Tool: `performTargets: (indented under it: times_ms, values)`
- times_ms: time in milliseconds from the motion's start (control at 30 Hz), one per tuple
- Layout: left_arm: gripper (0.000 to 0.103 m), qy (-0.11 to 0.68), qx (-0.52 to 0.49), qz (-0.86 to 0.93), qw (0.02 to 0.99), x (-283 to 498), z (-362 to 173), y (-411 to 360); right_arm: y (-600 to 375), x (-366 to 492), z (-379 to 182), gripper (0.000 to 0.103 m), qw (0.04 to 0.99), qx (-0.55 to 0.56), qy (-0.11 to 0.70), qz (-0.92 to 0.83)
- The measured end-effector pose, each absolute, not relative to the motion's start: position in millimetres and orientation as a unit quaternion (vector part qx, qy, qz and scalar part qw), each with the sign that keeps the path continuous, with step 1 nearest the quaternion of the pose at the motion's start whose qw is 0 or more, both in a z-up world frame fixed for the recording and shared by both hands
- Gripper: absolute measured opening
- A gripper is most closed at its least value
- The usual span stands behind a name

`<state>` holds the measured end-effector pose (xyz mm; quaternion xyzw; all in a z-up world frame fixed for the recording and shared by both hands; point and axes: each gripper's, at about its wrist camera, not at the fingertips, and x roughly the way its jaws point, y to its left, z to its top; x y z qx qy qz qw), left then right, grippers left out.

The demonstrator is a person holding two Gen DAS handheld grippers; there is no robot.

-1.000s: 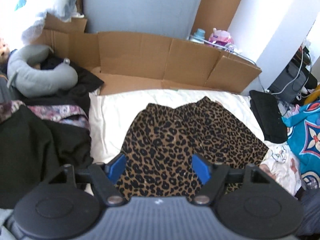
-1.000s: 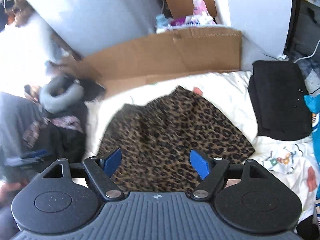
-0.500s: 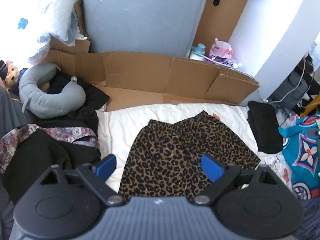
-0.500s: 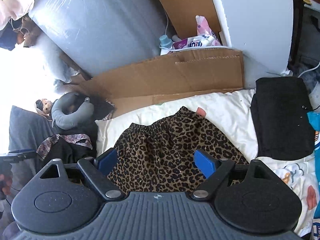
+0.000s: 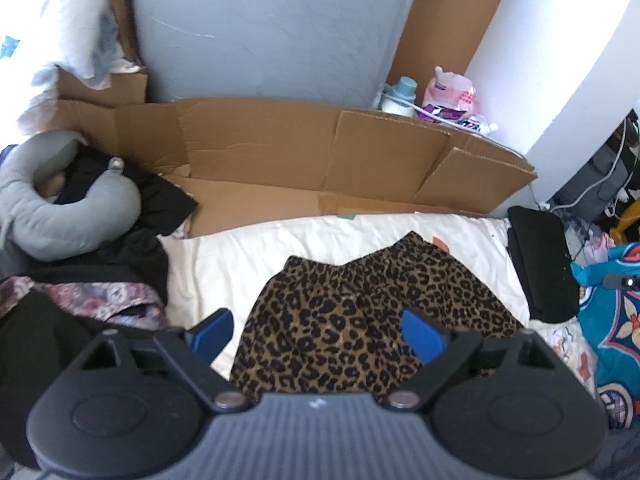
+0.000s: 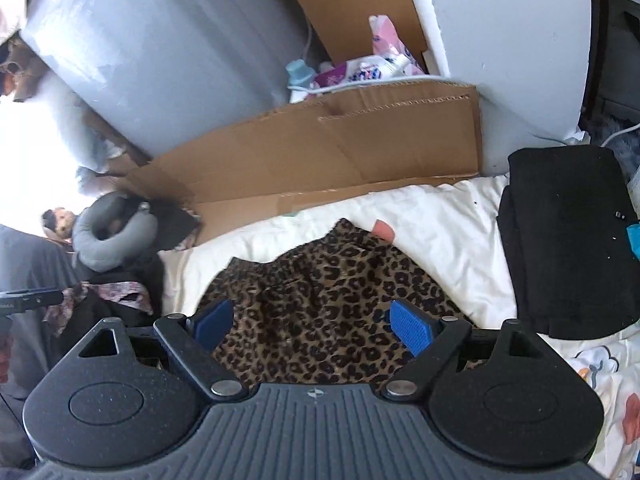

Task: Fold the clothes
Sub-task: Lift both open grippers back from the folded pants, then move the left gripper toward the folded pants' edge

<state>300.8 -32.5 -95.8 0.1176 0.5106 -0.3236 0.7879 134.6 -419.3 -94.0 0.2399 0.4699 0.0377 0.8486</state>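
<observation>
A leopard-print garment lies spread flat on a white sheet, its elastic waistband at the far edge. It also shows in the right wrist view. My left gripper is open and empty, held above the garment's near part. My right gripper is open and empty too, also above the garment's near part. Neither touches the cloth.
A folded black garment lies right of the sheet, also in the right wrist view. A grey neck pillow on dark clothes sits left. Flattened cardboard lines the back. Teal patterned fabric lies far right.
Both grippers have pulled up and back from the garment, so more of the room shows. The left gripper's jaws have opened a little wider. The garment lies unchanged.
</observation>
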Motion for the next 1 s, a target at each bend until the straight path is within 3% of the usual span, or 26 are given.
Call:
performTargets:
  times_ms: [567, 833, 1000]
  values:
    - [0.088, 0.532, 0.087, -0.306, 0.785, 377, -216, -68, -434, 220, -188, 0.09, 0.85, 0.198, 0.487, 0.013]
    - [0.085, 0.546, 0.062, -0.311, 0.776, 402, -271, -77, -450, 241, -251, 0.09, 0.842, 0.274, 0.463, 0.041]
    - [0.084, 0.545, 0.066, -0.317, 0.774, 413, -306, -85, -440, 263, -283, 0.09, 0.857, 0.254, 0.444, 0.061]
